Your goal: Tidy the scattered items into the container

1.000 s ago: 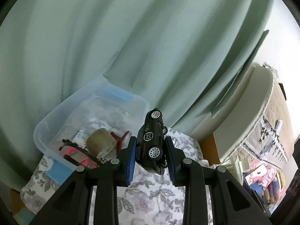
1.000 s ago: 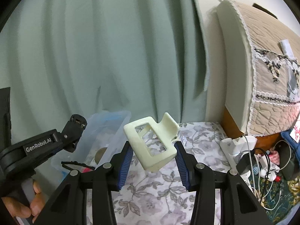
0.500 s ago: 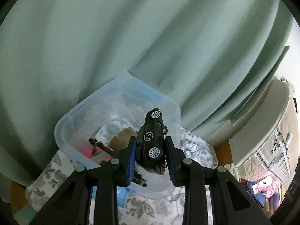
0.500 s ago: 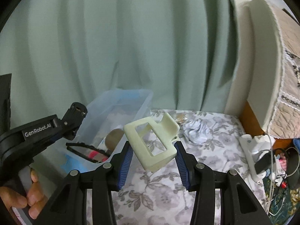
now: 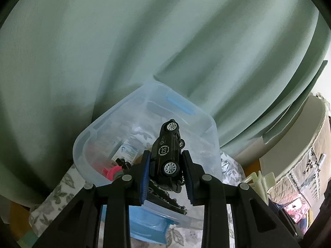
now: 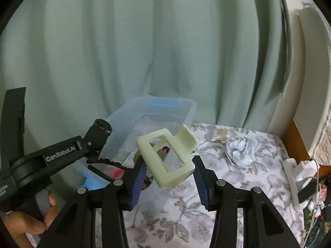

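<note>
The left gripper (image 5: 166,171) was clamped on a black toy car (image 5: 167,155), its blue pads pressing the roof and underside so the car stood nose-up with two white-spoked wheels facing the camera. The car hung above the open mouth of a clear plastic storage bin (image 5: 211,136), over its near half. Inside the bin lay a pink-and-red round item (image 5: 113,170), a small printed packet (image 5: 127,152) and a black toothed piece, probably a hair clip (image 5: 165,198), though the bin wall blurred it. A blue lid latch (image 5: 144,227) sat at the bin's near edge.

The right gripper (image 6: 168,172) held a cream plastic hair claw (image 6: 167,159) crosswise between its pads, the claw's open rectangular frame tilted toward the camera. It hovered above the floral bedspread (image 6: 227,186), just right of the bin's near corner. In that view the left gripper's body reached in from the left over the bin, gripped by a hand (image 6: 26,223). Farther right on the bedspread lay a crumpled pale wrapper (image 6: 240,152) and a white power strip (image 6: 293,177). A pale green curtain (image 6: 144,51) hung behind everything.
</note>
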Action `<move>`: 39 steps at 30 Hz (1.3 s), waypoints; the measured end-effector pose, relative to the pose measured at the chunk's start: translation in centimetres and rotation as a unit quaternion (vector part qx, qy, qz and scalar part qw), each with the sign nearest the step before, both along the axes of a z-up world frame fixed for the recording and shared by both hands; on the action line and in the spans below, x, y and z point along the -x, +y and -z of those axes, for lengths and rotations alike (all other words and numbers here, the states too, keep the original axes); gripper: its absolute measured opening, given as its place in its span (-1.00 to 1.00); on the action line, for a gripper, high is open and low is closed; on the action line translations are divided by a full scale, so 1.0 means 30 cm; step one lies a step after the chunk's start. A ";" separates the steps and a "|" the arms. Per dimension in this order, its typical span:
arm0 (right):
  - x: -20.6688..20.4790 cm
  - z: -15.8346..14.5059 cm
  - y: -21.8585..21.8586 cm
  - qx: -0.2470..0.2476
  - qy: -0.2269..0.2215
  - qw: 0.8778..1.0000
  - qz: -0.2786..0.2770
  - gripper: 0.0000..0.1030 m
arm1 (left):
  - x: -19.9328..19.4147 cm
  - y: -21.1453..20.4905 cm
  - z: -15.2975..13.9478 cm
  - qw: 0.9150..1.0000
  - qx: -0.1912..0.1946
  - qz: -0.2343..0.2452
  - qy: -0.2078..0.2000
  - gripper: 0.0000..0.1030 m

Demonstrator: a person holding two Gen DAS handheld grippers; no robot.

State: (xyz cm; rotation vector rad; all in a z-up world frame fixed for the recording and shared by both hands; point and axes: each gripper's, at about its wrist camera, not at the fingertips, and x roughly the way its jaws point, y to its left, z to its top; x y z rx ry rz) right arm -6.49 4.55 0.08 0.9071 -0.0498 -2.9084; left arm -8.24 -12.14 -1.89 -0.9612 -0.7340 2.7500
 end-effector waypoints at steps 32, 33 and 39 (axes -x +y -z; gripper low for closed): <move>0.182 0.139 -0.142 -0.064 -0.029 0.995 -0.077 0.13 | 0.045 -0.073 0.051 1.000 0.003 -0.007 0.017 0.09; 0.186 0.141 -0.144 -0.066 -0.031 0.994 -0.080 0.13 | 0.045 -0.078 0.050 1.000 -0.004 -0.007 0.018 0.10; 0.170 0.133 -0.142 -0.050 -0.035 0.995 -0.079 0.13 | 0.040 -0.091 0.043 1.000 -0.014 -0.009 0.009 0.14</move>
